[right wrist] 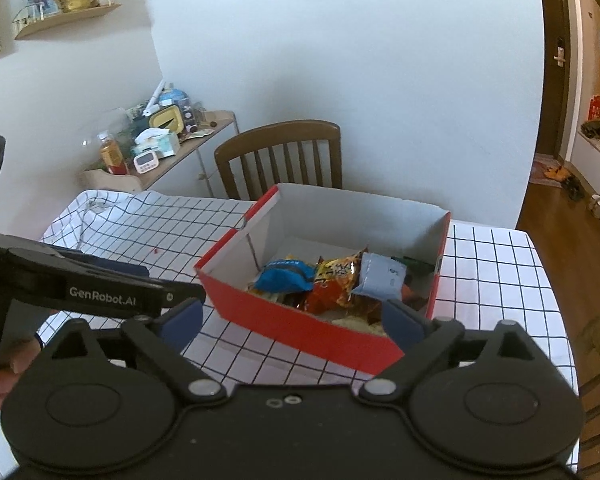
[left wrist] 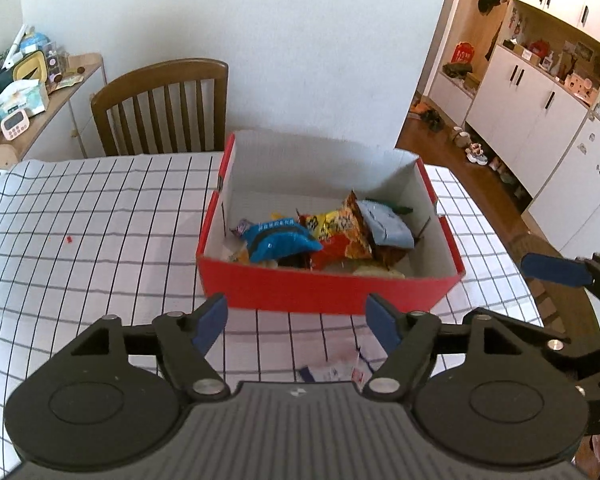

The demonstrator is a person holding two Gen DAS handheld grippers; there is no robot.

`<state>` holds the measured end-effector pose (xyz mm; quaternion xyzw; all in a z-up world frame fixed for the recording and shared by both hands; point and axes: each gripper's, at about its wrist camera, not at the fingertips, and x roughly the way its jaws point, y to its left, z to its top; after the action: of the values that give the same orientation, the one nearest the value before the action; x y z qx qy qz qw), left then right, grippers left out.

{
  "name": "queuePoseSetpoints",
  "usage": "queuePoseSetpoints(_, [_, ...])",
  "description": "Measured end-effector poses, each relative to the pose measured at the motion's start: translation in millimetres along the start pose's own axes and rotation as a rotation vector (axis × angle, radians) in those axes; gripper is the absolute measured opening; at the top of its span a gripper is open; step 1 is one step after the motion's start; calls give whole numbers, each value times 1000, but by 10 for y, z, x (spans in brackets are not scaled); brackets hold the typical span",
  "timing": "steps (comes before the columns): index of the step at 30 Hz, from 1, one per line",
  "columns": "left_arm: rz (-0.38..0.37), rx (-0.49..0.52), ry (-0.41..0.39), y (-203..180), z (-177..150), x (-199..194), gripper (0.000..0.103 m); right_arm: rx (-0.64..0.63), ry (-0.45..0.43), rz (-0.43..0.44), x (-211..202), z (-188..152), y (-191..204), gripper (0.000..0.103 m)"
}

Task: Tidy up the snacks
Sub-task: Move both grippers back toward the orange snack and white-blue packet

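Left claw [left wrist: 296, 316] and right claw [right wrist: 292, 320]: jaws apart, both empty, short of the red box [left wrist: 328, 290]. Snack packets [left wrist: 300, 240] piled inside; box sits toward counter's [left wrist: 100, 220] far edge. One small wrapper [left wrist: 336, 372] lies near the near edge, judged next pick: approach low, pinch flat. Chair [left wrist: 160, 104] beyond, no obstruction.

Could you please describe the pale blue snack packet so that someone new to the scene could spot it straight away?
Find the red box on the checked tablecloth. Inside, the snacks lie in a row: a bright blue packet, an orange-red bag, then the pale blue packet at the right end. It alone is plain, greyish-blue and squarish.
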<state>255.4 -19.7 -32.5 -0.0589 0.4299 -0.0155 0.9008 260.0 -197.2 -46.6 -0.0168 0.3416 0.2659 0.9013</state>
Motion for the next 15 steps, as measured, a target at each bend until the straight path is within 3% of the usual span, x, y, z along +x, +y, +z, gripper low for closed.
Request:
queuePoseSetpoints(6, [-3,5,17,36,-275,-58,81,-4,8,27,-37,-176,29,100])
queuePoseSetpoints(15, [2,-33,116,132,-638,77,84,29,78,3,59,-527,12,102])
